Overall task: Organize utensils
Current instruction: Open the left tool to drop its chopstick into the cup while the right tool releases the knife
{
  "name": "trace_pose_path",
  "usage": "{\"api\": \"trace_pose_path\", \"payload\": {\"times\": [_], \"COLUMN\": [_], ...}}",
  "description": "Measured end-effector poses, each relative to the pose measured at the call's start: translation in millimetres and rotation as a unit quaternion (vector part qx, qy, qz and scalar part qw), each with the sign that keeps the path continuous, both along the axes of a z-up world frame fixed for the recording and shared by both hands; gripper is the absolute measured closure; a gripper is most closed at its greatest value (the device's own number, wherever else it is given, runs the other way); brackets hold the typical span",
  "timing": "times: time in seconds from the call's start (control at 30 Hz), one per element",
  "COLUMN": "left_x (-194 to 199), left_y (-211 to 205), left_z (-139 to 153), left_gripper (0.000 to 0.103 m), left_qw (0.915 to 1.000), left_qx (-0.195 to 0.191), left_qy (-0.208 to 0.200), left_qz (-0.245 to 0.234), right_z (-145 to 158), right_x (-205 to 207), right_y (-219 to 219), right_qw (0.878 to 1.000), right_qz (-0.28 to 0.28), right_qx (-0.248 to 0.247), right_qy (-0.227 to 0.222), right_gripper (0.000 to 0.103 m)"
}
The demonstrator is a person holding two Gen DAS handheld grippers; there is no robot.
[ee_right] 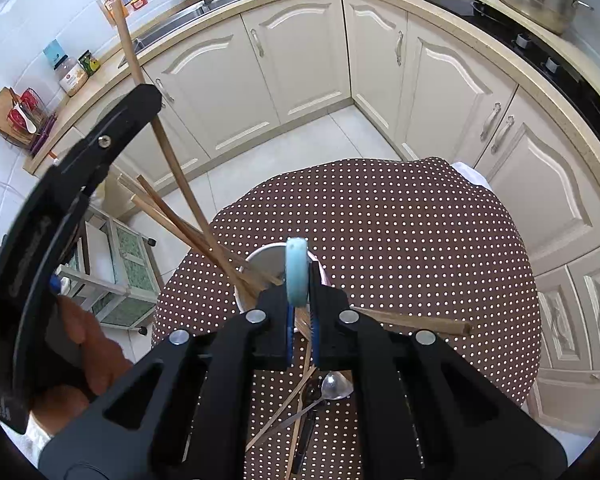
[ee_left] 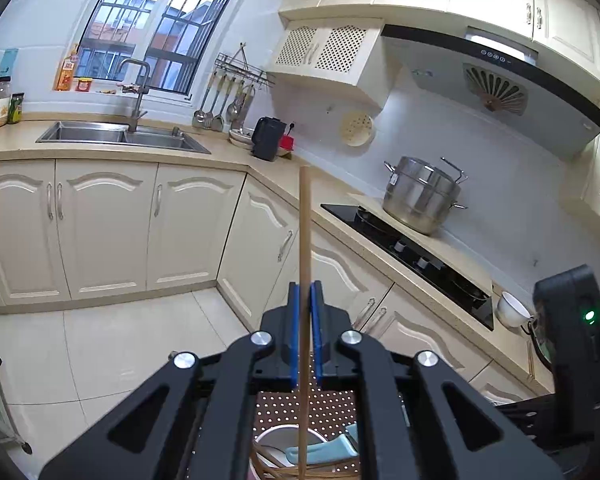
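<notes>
The left gripper (ee_left: 305,292) pinches a wooden chopstick (ee_left: 304,240) upright, its lower end in the white cup (ee_right: 268,256) directly below; the right gripper (ee_right: 302,280), nearer the cup, clamps a blue spoon (ee_right: 296,276) over the rim; a metal spoon (ee_right: 334,386) and loose chopsticks (ee_right: 296,392) lie on the dotted tablecloth (ee_right: 400,240) behind it.

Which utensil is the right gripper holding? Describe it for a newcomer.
Start at the round table with the brown polka-dot cloth, then the white cup at its near edge. The light blue spoon, clamped in the right gripper above that cup, is the only blue piece among wooden chopsticks.
</notes>
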State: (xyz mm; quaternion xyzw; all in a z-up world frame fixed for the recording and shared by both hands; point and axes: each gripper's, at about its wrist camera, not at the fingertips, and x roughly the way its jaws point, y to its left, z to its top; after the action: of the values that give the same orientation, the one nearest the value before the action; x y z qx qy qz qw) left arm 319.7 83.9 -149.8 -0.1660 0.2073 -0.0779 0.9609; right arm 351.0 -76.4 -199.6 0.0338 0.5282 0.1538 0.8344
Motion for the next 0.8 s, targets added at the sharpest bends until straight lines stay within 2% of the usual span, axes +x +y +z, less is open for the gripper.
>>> {"api": "trace_pose_path", "payload": {"times": [0.3, 0.4, 0.5, 0.6, 0.67, 0.8], "left_x": [-3, -3, -3, -3, -4, -10], "left_y": [-16, -16, -14, -10, -9, -8], "left_z": [-12, -16, -19, -22, -25, -29], "left_gripper": [0.098, 0.098, 0.098, 0.098, 0.098, 0.098], "left_qw": [0.9996, 0.9994, 0.9995, 0.9996, 0.9996, 0.9996], "left_qx": [0.028, 0.034, 0.030, 0.026, 0.024, 0.019], "left_qy": [0.000, 0.004, 0.007, 0.011, 0.012, 0.018], "left_qz": [-0.008, -0.008, -0.005, -0.001, -0.003, -0.008], "right_z": [-1, 2, 7, 13, 16, 20], "right_x": [-4, -4, -5, -8, -9, -11], "right_y": [-5, -7, -8, -14, -17, -20], "right_qw": [1.000, 0.999, 0.999, 0.998, 0.998, 0.997], "right_qz": [-0.004, -0.007, -0.009, -0.017, -0.023, -0.024], "right_qx": [0.020, 0.030, 0.040, 0.058, 0.066, 0.078], "right_qy": [0.008, 0.008, 0.006, 0.002, -0.001, -0.006], "right_gripper": [0.094, 0.086, 0.084, 0.075, 0.056, 0.054]}}
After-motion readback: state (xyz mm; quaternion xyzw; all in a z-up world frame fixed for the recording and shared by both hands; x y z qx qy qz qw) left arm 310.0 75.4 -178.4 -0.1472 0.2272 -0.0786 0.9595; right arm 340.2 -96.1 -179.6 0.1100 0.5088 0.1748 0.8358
